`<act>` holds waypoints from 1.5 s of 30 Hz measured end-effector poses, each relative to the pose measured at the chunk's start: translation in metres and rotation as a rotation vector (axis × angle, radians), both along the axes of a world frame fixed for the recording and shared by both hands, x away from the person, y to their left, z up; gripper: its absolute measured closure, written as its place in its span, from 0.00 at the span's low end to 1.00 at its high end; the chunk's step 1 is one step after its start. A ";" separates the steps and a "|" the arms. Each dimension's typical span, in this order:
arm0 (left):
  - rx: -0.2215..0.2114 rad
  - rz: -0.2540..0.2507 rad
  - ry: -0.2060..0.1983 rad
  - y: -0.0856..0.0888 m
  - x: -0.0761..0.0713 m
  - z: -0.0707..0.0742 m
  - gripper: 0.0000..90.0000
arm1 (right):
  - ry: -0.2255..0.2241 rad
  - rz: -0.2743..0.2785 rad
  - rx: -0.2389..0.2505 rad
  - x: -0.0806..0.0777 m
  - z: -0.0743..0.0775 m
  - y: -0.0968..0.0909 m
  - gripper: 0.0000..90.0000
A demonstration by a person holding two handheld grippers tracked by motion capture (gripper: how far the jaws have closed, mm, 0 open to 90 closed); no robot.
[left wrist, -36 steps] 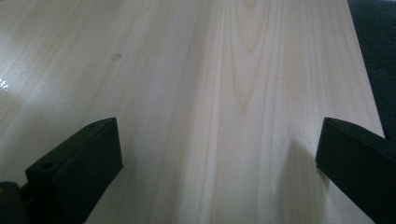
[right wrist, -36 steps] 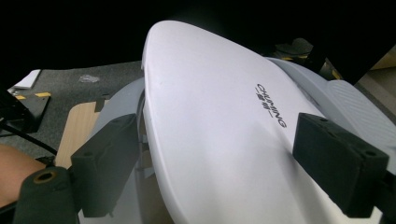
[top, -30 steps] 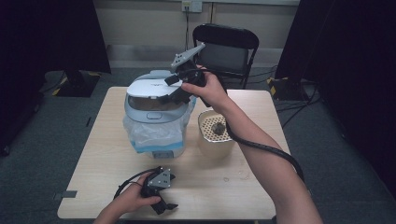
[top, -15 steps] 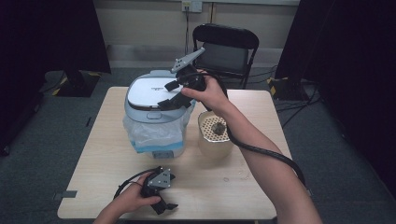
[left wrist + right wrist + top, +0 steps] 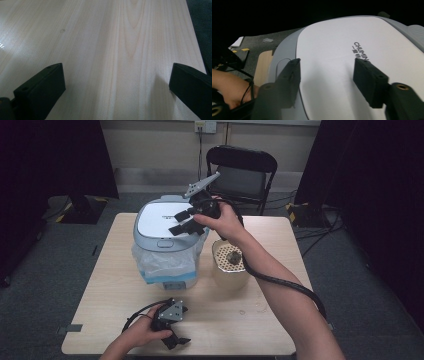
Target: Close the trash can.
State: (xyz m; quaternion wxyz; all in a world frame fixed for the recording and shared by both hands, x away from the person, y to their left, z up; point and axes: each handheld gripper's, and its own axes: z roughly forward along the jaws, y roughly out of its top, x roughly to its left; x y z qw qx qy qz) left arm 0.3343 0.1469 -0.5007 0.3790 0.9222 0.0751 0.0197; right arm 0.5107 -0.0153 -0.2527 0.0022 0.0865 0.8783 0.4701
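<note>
Right gripper [image 5: 181,221] hovered over the white lid [image 5: 159,215] of the lidded bin [image 5: 167,237], its jaws having just been closing, yet with only bare lid surface between them and the pads [image 5: 291,72] clenched on nothing. Left gripper [image 5: 172,332] rested on the wooden table [image 5: 112,270] at about 6 o'clock from the bin, jaws spread wide and released over plain wood [image 5: 120,50]. By its look the lid was stiff, smooth plastic, probably slippery under flat pads and light enough to lift or press with one hand; its broad flat top offered no purchase, so the grey rim [image 5: 283,53] or the front latch button [image 5: 163,243] seemed the likelier place to take hold. A thin plastic liner [image 5: 162,265], soft and easily torn, hung out beneath the lid and could snag. At 3 o'clock from the bin, just beside it, stood a perforated beige cup [image 5: 230,267] with a dark lump inside, close under the reaching forearm and liable to be knocked. Beyond the table at 12 o'clock stood a black folding chair [image 5: 242,167], well apart.
</note>
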 end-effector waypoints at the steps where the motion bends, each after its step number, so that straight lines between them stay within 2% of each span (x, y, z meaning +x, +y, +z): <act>1: -0.007 -0.001 -0.003 0.000 0.000 0.000 0.00 | 0.001 -0.014 -0.002 0.001 0.000 0.000 0.50; 8: -0.002 -0.002 0.001 -0.001 0.000 0.000 0.00 | -0.022 -0.042 -0.012 0.005 0.001 0.000 0.69; 12: -0.009 -0.002 0.000 -0.001 0.001 0.000 0.00 | -0.031 -0.050 -0.014 0.006 0.001 0.002 0.72; 21: -0.005 -0.023 -0.018 0.000 0.002 -0.001 0.00 | -0.033 -0.046 -0.001 0.007 -0.001 0.001 0.72; 29: -0.007 -0.024 -0.018 0.000 0.002 -0.001 0.00 | 0.008 -0.056 0.044 0.011 -0.006 -0.003 0.76; 33: -0.008 -0.017 -0.014 0.000 0.002 -0.001 0.00 | -0.018 -0.055 0.017 0.009 -0.006 -0.001 0.77; 42: -0.012 0.000 -0.008 0.000 0.000 -0.001 0.00 | -0.022 -0.056 0.024 0.009 -0.006 -0.002 0.76; 45: -0.003 0.005 -0.003 0.000 -0.001 0.000 0.00 | 0.010 -0.048 0.059 0.010 -0.009 -0.004 0.71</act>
